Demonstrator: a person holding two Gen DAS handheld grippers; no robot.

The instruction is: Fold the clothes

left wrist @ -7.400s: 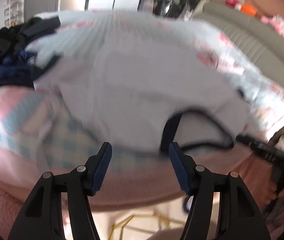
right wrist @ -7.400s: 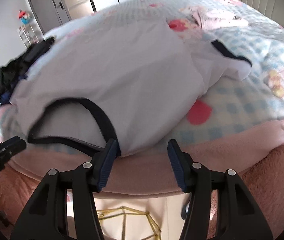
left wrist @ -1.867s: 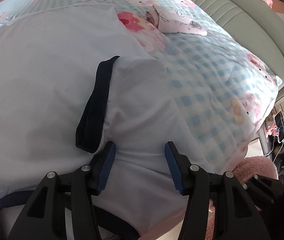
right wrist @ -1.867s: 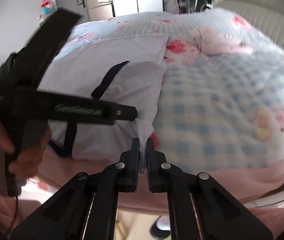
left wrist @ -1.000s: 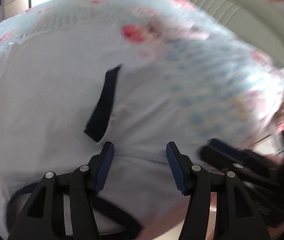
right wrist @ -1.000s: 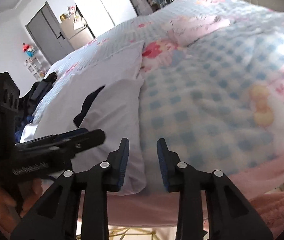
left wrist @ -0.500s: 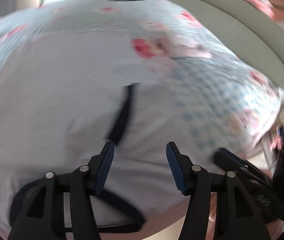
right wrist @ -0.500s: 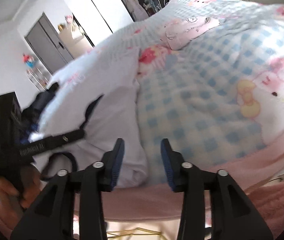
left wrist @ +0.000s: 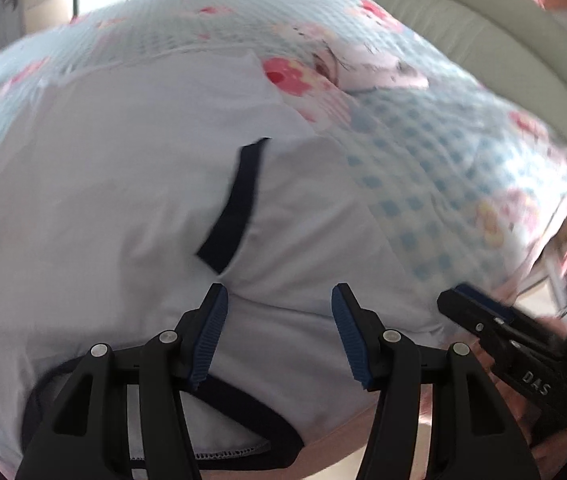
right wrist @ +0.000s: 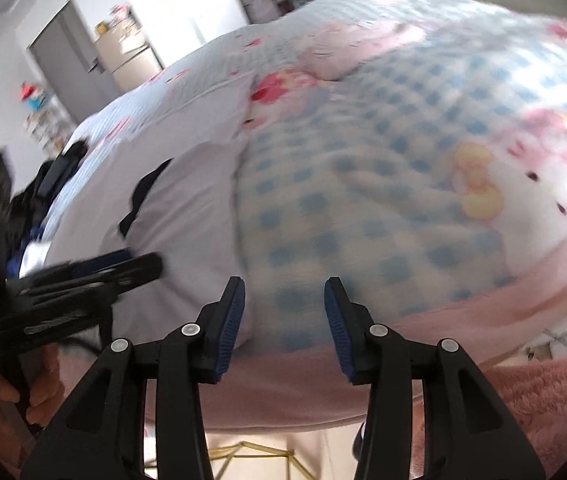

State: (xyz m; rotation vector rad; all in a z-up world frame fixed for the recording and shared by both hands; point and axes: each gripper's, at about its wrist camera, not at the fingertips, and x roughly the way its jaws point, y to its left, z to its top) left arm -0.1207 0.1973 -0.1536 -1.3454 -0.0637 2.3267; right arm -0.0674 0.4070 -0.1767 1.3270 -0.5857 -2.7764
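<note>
**Shirt lying folded on the bed, both claws released**

You are looking at a bed (left wrist: 423, 184) that is running off both views; its far end and right side are blurring out, and the cartoon prints on the checked cover are too smeared to read clearly. The white shirt (left wrist: 123, 200) is lying spread across the bed's near left part, one side folded over so a dark-trimmed sleeve edge is showing on top. Its left portion is being cut off by the lens rim, and its dark-edged collar is hiding partly behind your left gripper (left wrist: 279, 332). That claw is standing released, wide apart, hovering above the shirt near the collar with nothing pinched. Your right gripper (right wrist: 283, 320) is also standing released, jaws apart over the checked cover just beside the shirt's folded edge, gripping nothing. In the right view your left hand (right wrist: 39, 396) is showing only partly, blurred, at the frame's edge. On the right gripper's arm, seen from the left camera, you can read the letters "DAS"; anything after them is lying out of sight.
</note>
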